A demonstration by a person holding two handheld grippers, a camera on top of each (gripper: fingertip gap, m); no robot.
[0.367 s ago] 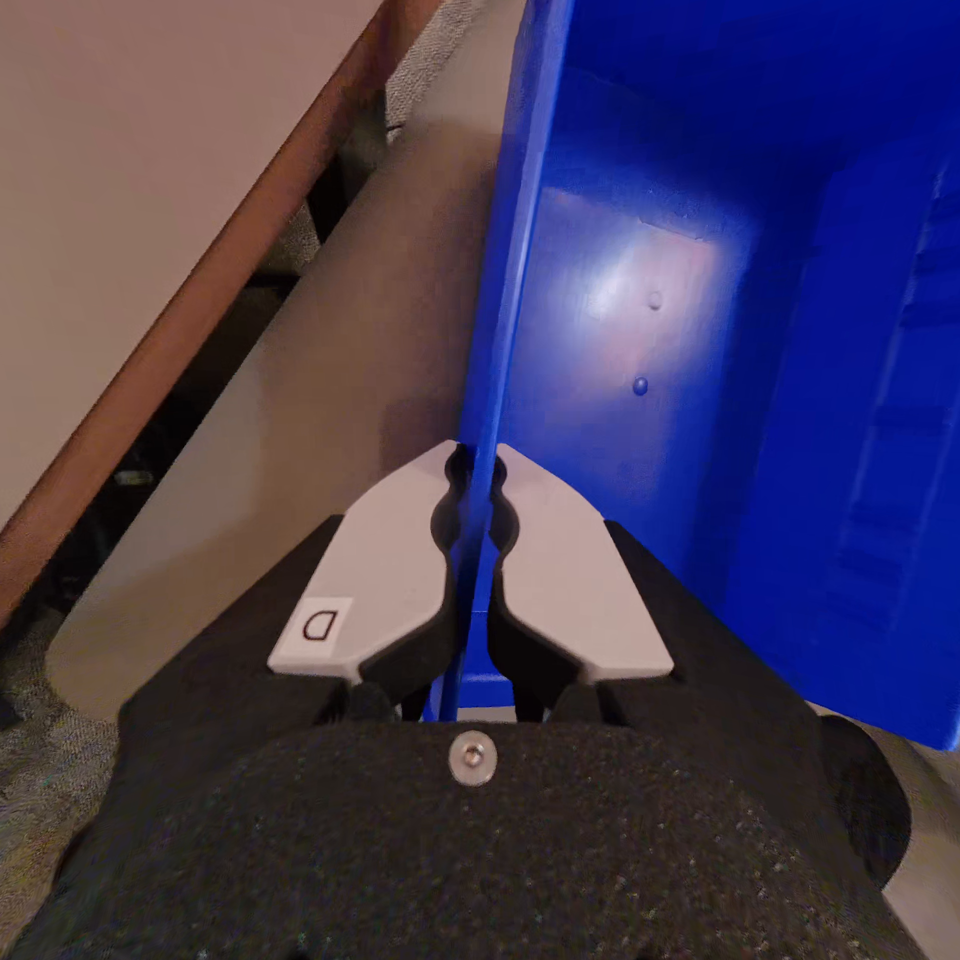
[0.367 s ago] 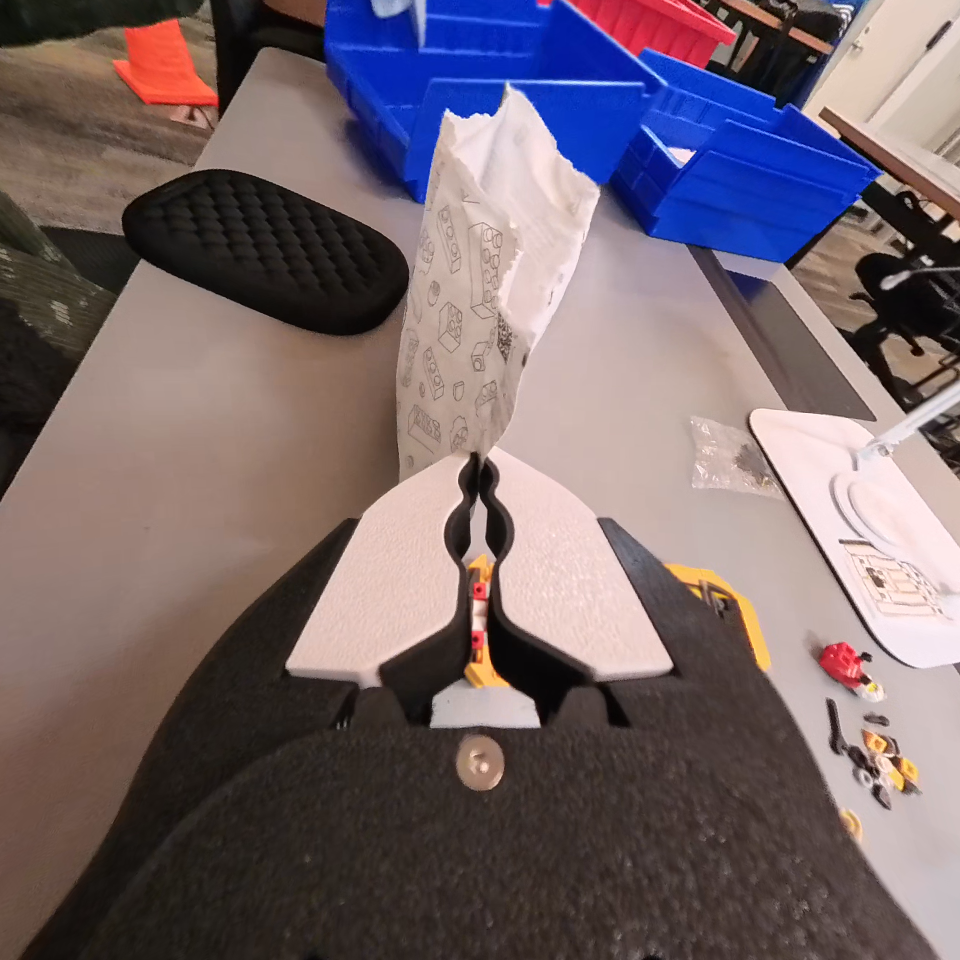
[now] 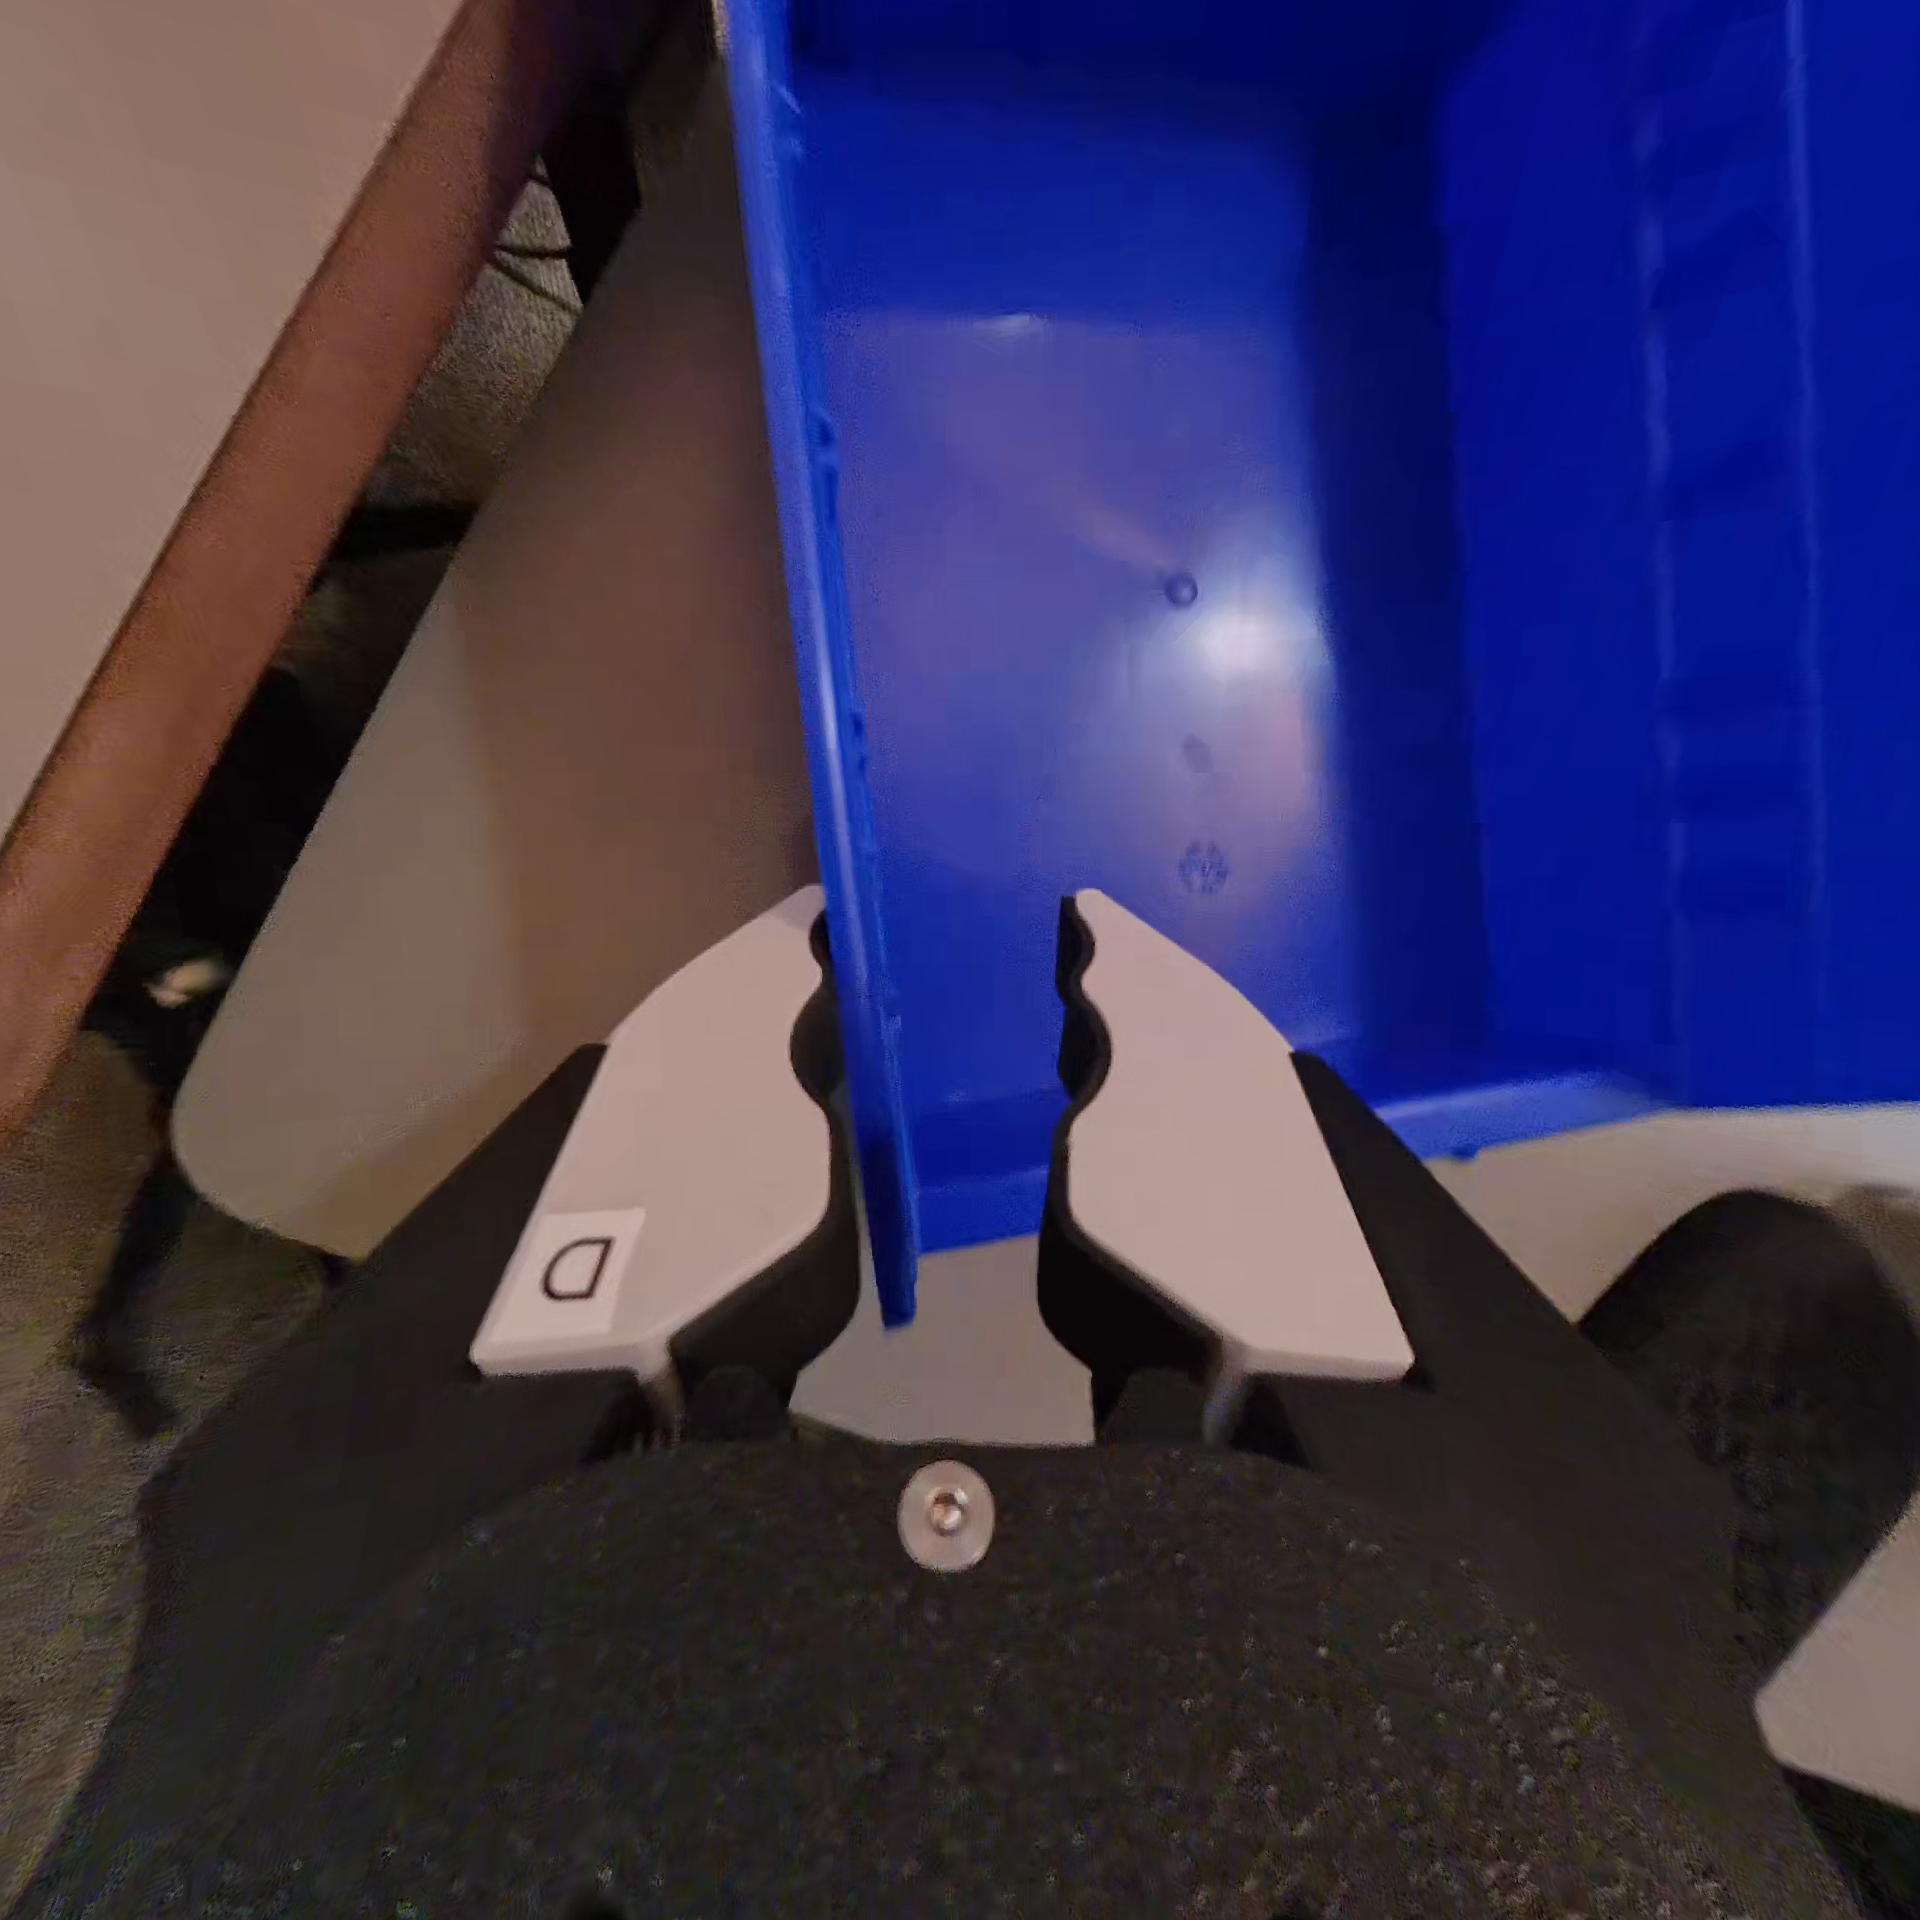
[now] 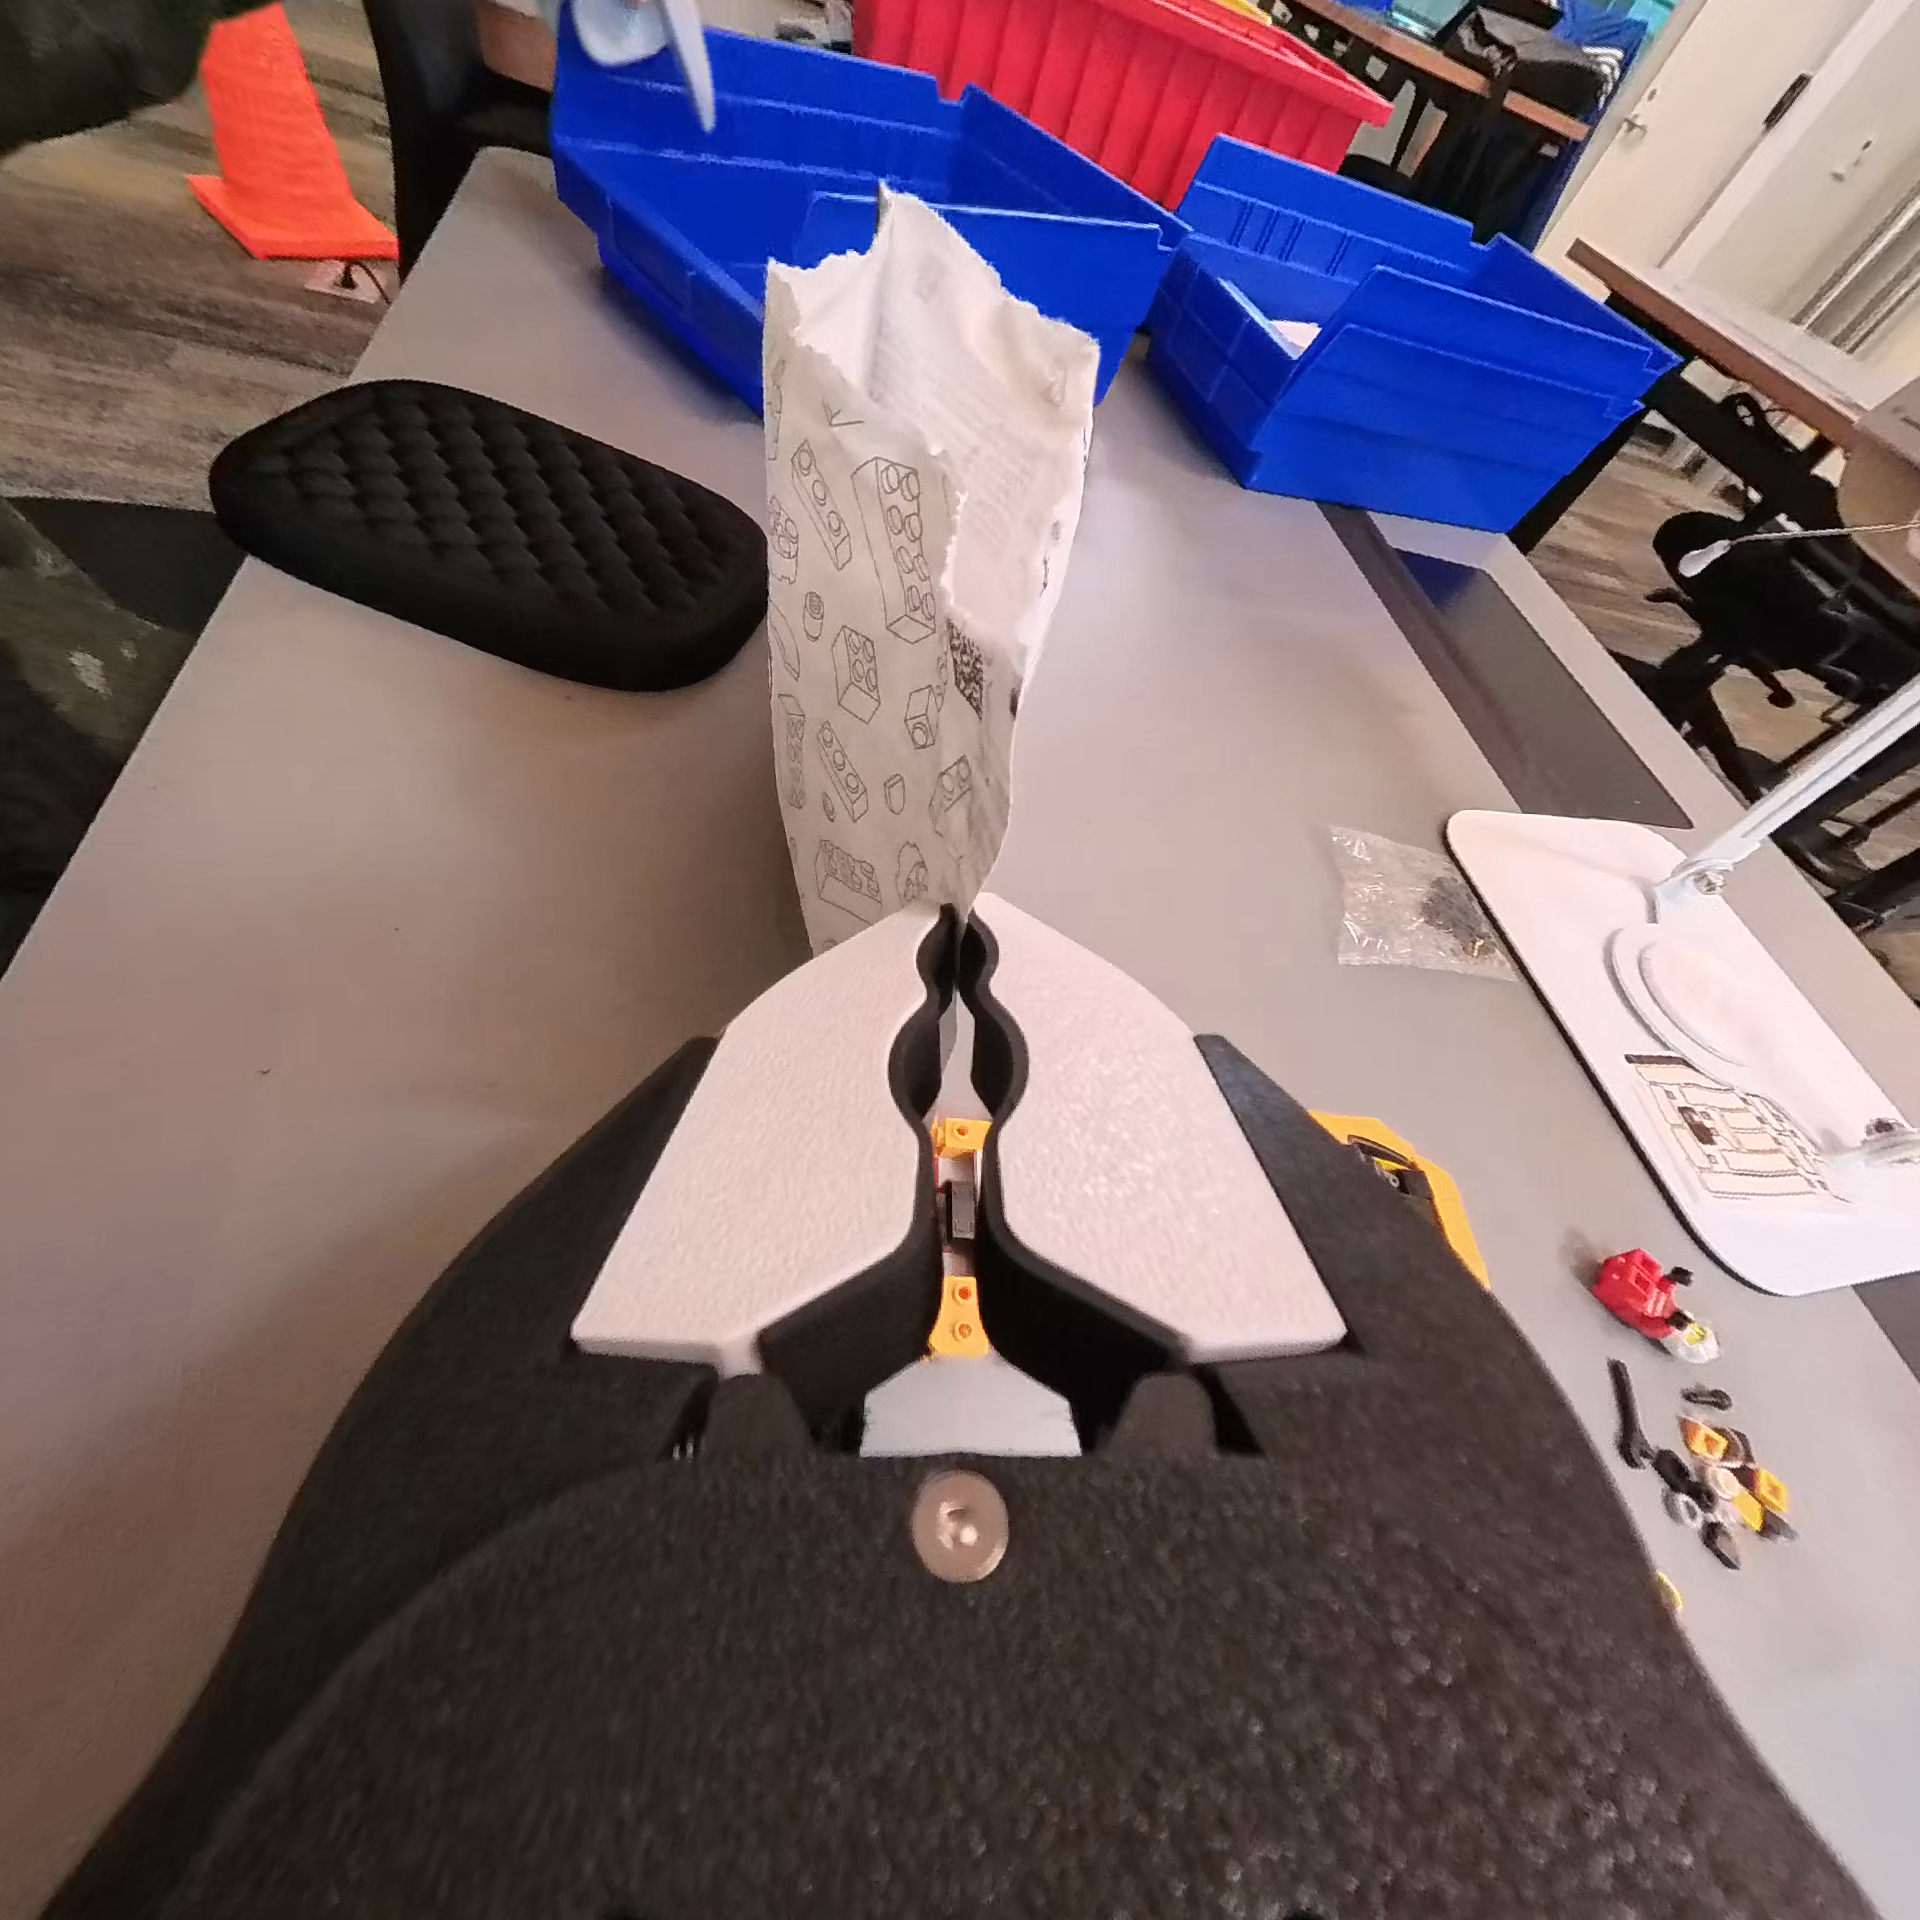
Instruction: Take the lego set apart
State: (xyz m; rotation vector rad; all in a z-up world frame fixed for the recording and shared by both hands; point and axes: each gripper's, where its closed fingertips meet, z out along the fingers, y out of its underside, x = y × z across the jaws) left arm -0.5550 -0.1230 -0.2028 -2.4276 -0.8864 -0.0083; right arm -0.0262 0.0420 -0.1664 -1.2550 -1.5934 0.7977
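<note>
L gripper (image 3: 940, 914) is open wide, w/ the side wall of a blue bin (image 3: 1195, 623) standing in the gap. The wall touches the L finger, and the other finger is apart from it, so nothing is squeezed. The bin sits on a grey table (image 3: 582, 810) and fills the view from 12 to 3 o'clock.

R gripper (image 4: 961, 914) is closed tight on the bottom edge of a white paper bag (image 4: 894, 582) w/ brick drawings on it. The bag stands up toward 12 o'clock, torn top open. Under the fingers, thru the slit, a yellow lego model (image 4: 961, 1314) shows, and more of its yellow edge peeks out at 3 o'clock by the gripper body.

Loose lego bits (image 4: 1714, 1475) lie at 4 o'clock, w/ a small red lego piece (image 4: 1636, 1288) just above them. A clear plastic baggie (image 4: 1413, 904) is at 2 o'clock, next to a white lamp base (image 4: 1662, 997). A black pad (image 4: 488, 530) is at 10 o'clock. More blue bins (image 4: 1403, 353) and a red bin (image 4: 1122, 83) sit at the far end, 12 to 1 o'clock. An orange cone (image 4: 281, 156) is on the floor at 11 o'clock.
</note>
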